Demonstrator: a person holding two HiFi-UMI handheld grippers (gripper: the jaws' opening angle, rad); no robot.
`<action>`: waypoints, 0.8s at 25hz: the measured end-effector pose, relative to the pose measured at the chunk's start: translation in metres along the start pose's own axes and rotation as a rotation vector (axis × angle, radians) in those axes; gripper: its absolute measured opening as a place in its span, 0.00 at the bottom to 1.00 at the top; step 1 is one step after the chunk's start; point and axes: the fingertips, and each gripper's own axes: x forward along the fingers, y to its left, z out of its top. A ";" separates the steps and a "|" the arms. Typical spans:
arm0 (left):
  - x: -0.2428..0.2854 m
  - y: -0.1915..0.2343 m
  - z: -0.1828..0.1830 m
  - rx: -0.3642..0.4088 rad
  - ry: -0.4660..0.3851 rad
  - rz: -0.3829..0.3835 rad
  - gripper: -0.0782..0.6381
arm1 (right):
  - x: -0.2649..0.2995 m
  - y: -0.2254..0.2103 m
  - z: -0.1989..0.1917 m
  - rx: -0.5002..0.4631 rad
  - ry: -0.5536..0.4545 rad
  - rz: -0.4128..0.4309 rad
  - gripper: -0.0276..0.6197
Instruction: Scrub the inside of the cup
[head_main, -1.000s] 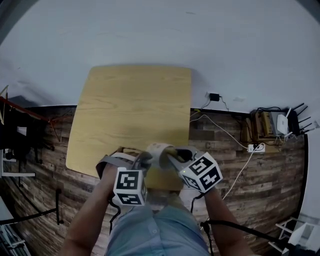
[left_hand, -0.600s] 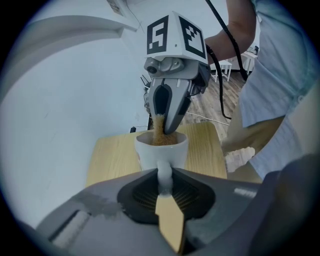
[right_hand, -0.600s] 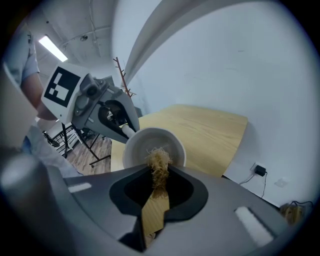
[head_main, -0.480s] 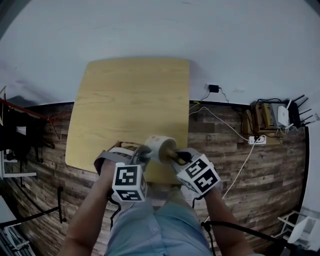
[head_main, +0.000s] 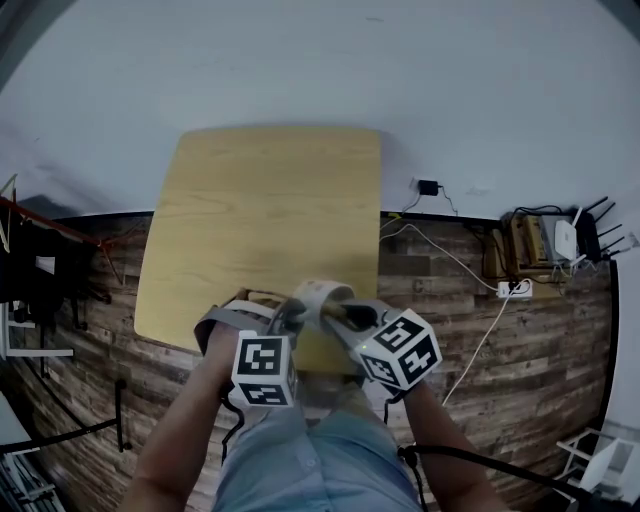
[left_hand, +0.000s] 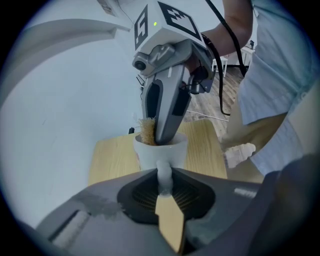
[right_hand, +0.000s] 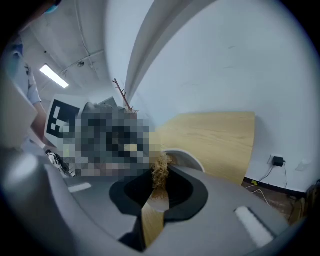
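A white cup (head_main: 318, 296) hangs over the near edge of the wooden table (head_main: 265, 210). My left gripper (head_main: 288, 318) is shut on the cup's handle (left_hand: 164, 172), which runs down between the jaws. The cup (left_hand: 160, 150) stands upright just past them. My right gripper (head_main: 345, 318) is shut on a brush with a wooden handle (right_hand: 152, 212). It reaches into the cup from the right. The straw-coloured bristles (left_hand: 147, 131) sit inside the cup's mouth, against the rim. In the right gripper view the bristles (right_hand: 161, 172) cover part of the cup rim (right_hand: 184, 157).
The table (right_hand: 215, 140) stretches away bare beyond the cup, against a pale wall. Cables, a power strip (head_main: 512, 292) and a router (head_main: 565, 240) lie on the plank floor to the right. The person's legs are right below the grippers.
The right gripper has shifted a little and rolled, moving the brush inside the cup. The left gripper and the cup stay in about the same place.
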 end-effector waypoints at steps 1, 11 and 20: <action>0.000 0.000 0.000 0.004 0.002 0.001 0.20 | -0.001 -0.002 0.001 -0.005 -0.002 -0.007 0.13; 0.000 -0.002 -0.003 0.004 0.007 -0.007 0.20 | -0.010 -0.019 0.011 -0.087 -0.003 -0.071 0.13; -0.003 -0.002 -0.004 0.018 0.032 0.007 0.20 | -0.017 -0.032 -0.002 -0.160 0.035 -0.145 0.13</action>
